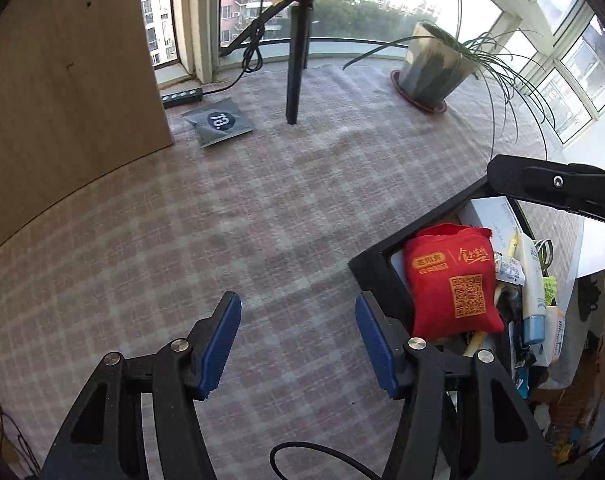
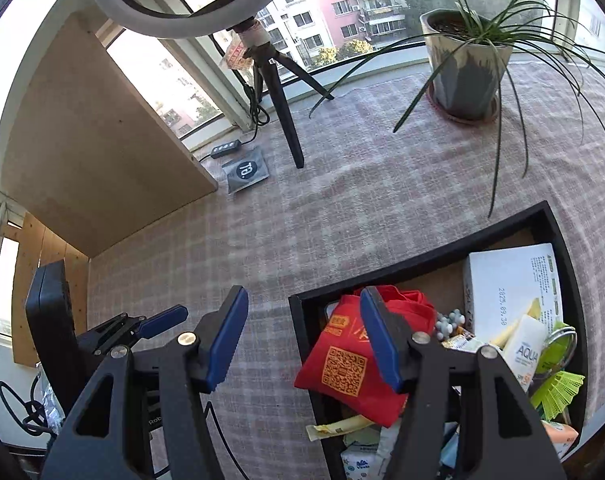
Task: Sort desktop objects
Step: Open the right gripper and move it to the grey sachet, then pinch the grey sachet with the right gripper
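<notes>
With both tongs apart and empty, left gripper [image 1: 298, 344] and right gripper [image 2: 304, 338], you next fetch the grey foil sachet [image 1: 219, 121], upper left, for the black rectangular tray [image 2: 418, 261].

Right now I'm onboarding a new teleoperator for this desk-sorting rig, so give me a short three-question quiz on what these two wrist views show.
1. True or false: the red fabric pouch with the orange QR code lies inside the black rectangular tray.
2. Multiple choice: the grey foil sachet marked "TO." lies (A) in the tray, (B) on the checked tablecloth near the black tripod leg, (C) in the grey plant pot.
3. Fill in: the left gripper and the right gripper both stand ____, holding nothing.

Key: 1 true; 2 B; 3 open.
</notes>
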Action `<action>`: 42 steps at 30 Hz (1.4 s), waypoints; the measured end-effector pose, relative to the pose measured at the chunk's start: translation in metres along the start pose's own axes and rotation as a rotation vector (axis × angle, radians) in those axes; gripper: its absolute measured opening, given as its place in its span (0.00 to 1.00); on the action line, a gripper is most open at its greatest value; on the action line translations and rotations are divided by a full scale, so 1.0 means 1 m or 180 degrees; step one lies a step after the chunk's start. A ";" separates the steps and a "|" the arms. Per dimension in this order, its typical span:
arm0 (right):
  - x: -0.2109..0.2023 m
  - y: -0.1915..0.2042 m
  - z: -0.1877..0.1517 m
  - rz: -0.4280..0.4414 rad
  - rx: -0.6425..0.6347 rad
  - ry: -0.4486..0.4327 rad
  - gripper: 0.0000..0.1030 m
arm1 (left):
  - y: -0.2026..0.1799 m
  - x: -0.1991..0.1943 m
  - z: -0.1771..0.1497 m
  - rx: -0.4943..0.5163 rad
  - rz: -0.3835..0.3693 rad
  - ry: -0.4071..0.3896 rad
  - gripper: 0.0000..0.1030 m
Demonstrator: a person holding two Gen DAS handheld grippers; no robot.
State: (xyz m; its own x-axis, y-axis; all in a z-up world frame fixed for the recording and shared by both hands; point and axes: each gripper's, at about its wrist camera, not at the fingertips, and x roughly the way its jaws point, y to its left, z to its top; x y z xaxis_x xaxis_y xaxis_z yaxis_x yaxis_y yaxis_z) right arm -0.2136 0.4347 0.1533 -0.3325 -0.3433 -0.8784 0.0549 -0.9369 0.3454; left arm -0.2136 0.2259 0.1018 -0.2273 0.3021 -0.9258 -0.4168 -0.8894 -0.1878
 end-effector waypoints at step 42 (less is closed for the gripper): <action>0.257 0.106 0.139 -0.0860 -0.0527 0.0547 0.53 | 0.203 0.034 -0.034 -0.1356 -0.0127 0.0180 0.61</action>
State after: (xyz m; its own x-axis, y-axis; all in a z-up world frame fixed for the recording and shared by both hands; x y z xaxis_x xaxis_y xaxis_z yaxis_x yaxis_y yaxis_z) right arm -0.4246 0.2569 0.0098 -0.1934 -0.0749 -0.9783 0.1431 -0.9886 0.0474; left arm -0.2757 0.0437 0.0214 -0.1650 0.3302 -0.9294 -0.0208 -0.9432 -0.3315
